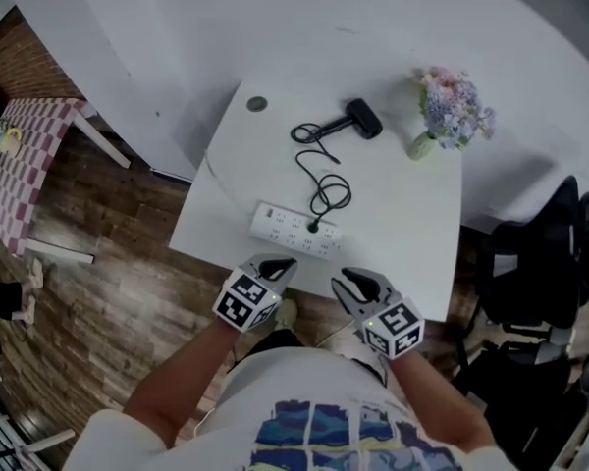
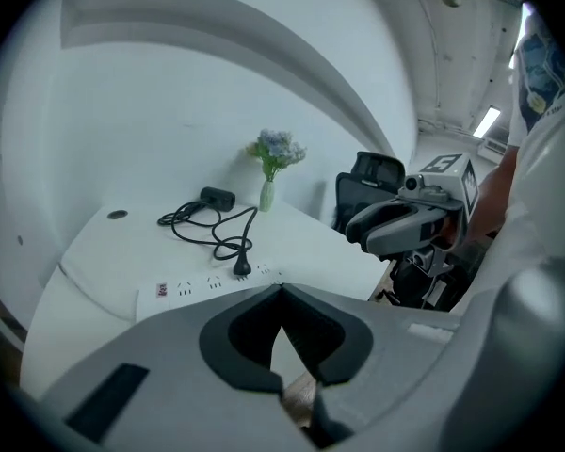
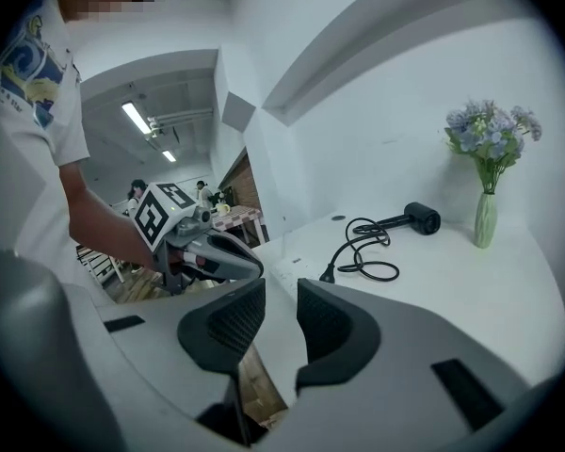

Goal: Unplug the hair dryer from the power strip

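Note:
A white power strip [image 1: 296,230] lies near the front edge of the white table [image 1: 402,224]. A black plug [image 1: 314,227] sits in it. Its cord loops back to the black hair dryer [image 1: 361,118] at the far side. My left gripper [image 1: 281,264] hovers just in front of the strip's near edge, its jaws shut with the tips touching and nothing between them [image 2: 282,287]. My right gripper [image 1: 350,283] hangs beside it at the table's front edge, open and empty [image 3: 281,286]. In the right gripper view the plug [image 3: 327,275] and the dryer [image 3: 421,217] lie ahead.
A vase of flowers [image 1: 450,111] stands at the table's far right corner. A round grommet [image 1: 257,104] sits at the far left. A black office chair [image 1: 530,273] is to the right, and a checkered table [image 1: 20,165] stands to the left over a wooden floor.

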Available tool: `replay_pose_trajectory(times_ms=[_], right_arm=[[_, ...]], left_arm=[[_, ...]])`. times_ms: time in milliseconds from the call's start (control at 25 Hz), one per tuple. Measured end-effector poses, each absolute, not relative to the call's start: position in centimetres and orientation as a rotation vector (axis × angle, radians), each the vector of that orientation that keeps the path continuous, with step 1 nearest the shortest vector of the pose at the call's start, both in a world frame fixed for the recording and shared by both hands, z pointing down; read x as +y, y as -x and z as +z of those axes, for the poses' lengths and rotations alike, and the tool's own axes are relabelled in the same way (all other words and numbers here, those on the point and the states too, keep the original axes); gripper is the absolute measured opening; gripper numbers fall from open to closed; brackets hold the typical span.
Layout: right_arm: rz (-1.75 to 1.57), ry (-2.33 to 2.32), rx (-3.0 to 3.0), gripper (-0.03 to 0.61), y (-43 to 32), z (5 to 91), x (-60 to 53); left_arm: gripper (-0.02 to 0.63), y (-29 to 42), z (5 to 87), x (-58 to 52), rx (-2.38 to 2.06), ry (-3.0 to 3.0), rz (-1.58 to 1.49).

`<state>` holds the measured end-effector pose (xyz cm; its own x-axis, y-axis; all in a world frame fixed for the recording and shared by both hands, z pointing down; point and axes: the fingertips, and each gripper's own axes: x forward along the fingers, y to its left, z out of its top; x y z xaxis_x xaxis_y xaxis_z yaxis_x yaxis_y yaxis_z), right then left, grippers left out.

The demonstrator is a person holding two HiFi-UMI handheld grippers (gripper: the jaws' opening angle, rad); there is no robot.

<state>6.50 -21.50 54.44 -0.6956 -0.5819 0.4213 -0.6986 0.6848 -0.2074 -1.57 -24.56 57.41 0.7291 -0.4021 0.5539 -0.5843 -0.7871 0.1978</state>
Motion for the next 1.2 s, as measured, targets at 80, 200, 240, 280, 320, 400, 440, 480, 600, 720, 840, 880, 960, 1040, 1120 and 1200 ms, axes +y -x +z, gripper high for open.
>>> replay_pose_trajectory(times_ms=[80, 200, 240, 280, 320, 400, 440, 480, 600, 720, 840, 880, 960, 1040, 1120, 1200], right_arm=[[0.524, -1.027, -2.554, 0.092, -5.7, 55.4, -23.1], [0.524, -1.053, -2.521, 0.092, -4.7, 56.3, -25.2], [0.521, -1.063, -2.512, 0.092, -4.5, 56.5, -26.0], [0.522, -1.074, -2.503, 0.092, -4.3, 56.8, -26.7], [0.527, -1.085, -2.493, 0.092, -4.2, 57.0, -27.4], [0.552, -1.103, -2.476, 0.095, -4.0, 57.9, -28.6], [0.568, -1.108, -2.469, 0.098, -3.9, 58.3, -29.1], [0.583, -1.113, -2.461, 0.103, -3.7, 58.6, -29.7], [0.622, -1.130, -2.436, 0.106, -3.3, 59.6, -31.3], [0.663, -1.149, -2.407, 0.107, -3.2, 60.8, -32.7], [0.698, -1.158, -2.379, 0.117, -3.2, 61.8, -33.8], [0.697, -1.156, -2.374, 0.117, -3.2, 62.0, -34.1], [0.696, -1.150, -2.367, 0.117, -3.0, 62.3, -34.6], [0.699, -1.146, -2.365, 0.117, -2.7, 62.5, -35.1], [0.705, -1.143, -2.359, 0.115, -2.5, 62.8, -35.5], [0.715, -1.134, -2.349, 0.114, -2.3, 63.1, -35.6]], left_arm=[[0.002, 2.1, 58.7, -25.8, -0.731, -2.572, 0.737], [0.002, 2.7, 60.2, -27.3, -0.682, -2.575, 0.774], [0.002, 2.8, 60.5, -27.8, -0.664, -2.578, 0.787], [0.002, 2.8, 60.7, -28.2, -0.647, -2.580, 0.800], [0.002, 2.8, 61.0, -28.6, -0.630, -2.581, 0.812], [0.002, 2.6, 61.5, -29.2, -0.592, -2.581, 0.840], [0.002, 2.5, 61.8, -29.6, -0.573, -2.582, 0.858], [0.002, 2.4, 62.1, -29.9, -0.555, -2.585, 0.878], [0.002, 1.9, 62.9, -30.8, -0.501, -2.601, 0.944], [0.002, 1.6, 63.9, -31.4, -0.444, -2.612, 1.007], [0.002, 1.4, 64.6, -31.8, -0.406, -2.588, 1.051], [0.002, 1.4, 64.8, -31.8, -0.391, -2.583, 1.066], [0.002, 1.2, 65.1, -31.9, -0.362, -2.580, 1.096], [0.002, 1.2, 65.4, -32.1, -0.340, -2.570, 1.123], [0.002, 1.2, 65.7, -32.1, -0.320, -2.556, 1.140], [0.002, 1.1, 65.9, -32.1, -0.306, -2.546, 1.153]])
